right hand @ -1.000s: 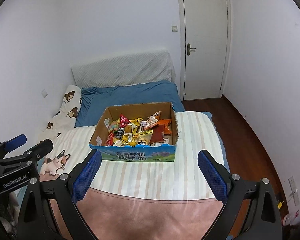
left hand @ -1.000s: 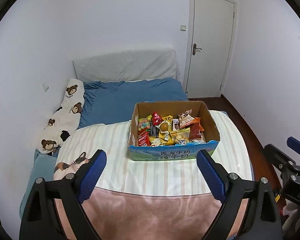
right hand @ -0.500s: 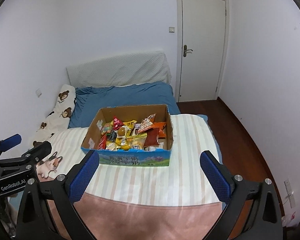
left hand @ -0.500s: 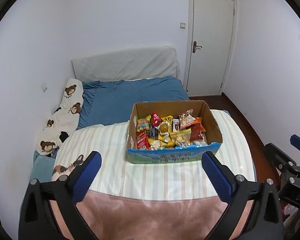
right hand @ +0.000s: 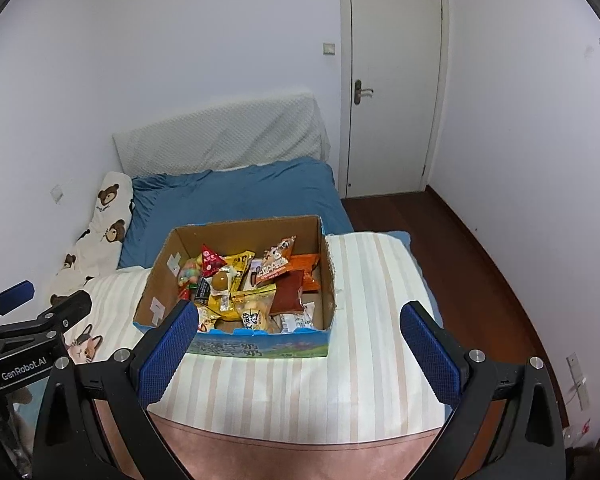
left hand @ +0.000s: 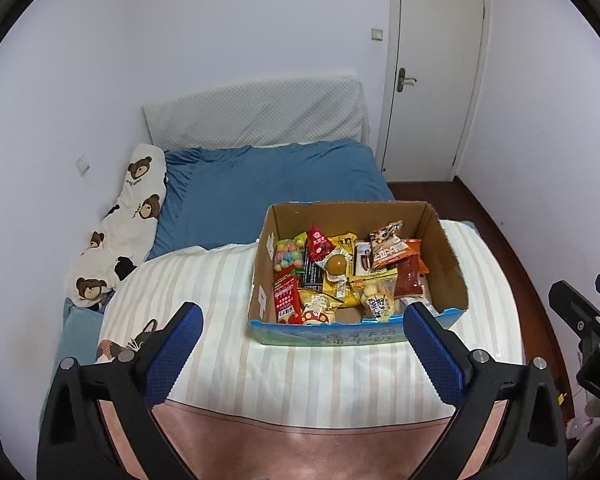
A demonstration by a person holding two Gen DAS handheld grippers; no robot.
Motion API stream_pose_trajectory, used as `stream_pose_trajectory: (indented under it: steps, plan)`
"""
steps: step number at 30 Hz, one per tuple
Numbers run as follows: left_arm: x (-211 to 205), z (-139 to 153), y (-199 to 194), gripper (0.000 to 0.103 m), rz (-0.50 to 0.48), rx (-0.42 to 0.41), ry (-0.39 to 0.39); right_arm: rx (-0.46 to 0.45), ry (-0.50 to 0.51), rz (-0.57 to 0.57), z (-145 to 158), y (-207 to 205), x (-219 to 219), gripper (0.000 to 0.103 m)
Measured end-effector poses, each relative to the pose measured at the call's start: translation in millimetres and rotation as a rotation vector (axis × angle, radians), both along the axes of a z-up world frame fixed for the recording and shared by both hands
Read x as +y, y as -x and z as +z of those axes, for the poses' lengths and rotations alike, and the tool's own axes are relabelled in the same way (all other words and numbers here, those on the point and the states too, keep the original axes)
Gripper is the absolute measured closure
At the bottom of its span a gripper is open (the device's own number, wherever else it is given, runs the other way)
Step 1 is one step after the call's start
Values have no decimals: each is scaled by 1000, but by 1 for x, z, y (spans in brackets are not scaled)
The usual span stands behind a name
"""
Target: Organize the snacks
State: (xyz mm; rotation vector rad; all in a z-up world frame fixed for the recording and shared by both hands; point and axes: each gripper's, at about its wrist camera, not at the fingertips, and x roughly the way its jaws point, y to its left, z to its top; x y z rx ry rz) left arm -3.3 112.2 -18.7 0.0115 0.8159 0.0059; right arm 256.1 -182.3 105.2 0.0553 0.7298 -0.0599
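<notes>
An open cardboard box (left hand: 446,248) with a blue printed front stands on the striped blanket; in the right wrist view the box (right hand: 156,280) sits left of centre. It holds several snack packs: a bag of coloured candy balls (left hand: 289,254), a red triangular pack (left hand: 319,242), an orange pack (left hand: 392,249) and a dark red pack (right hand: 287,296). My left gripper (left hand: 302,312) hangs open just before the box's front edge, with nothing between its fingers. My right gripper (right hand: 299,309) is open too, over the box's front right part, and touches nothing.
The bed has a blue sheet (left hand: 276,184), a bear-print pillow (left hand: 120,232) by the left wall and a pink blanket (left hand: 300,448) at its near end. A shut white door (right hand: 392,92) and wooden floor (right hand: 472,264) lie to the right.
Both grippers have come forward and a little down, so the box looks nearer and larger. The jaws of both have spread wider than a second ago.
</notes>
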Motion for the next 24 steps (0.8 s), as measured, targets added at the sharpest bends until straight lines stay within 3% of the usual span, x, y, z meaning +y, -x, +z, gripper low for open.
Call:
stream_pose_trajectory:
  steps: [12, 24]
  plan:
    - [-7, -23, -27, 0, -19, 75, 7, 57, 1, -19, -24, -23, 1, 0]
    - [-5, -20, -28, 0, -16, 61, 18, 65, 16, -26, -27, -23, 1, 0]
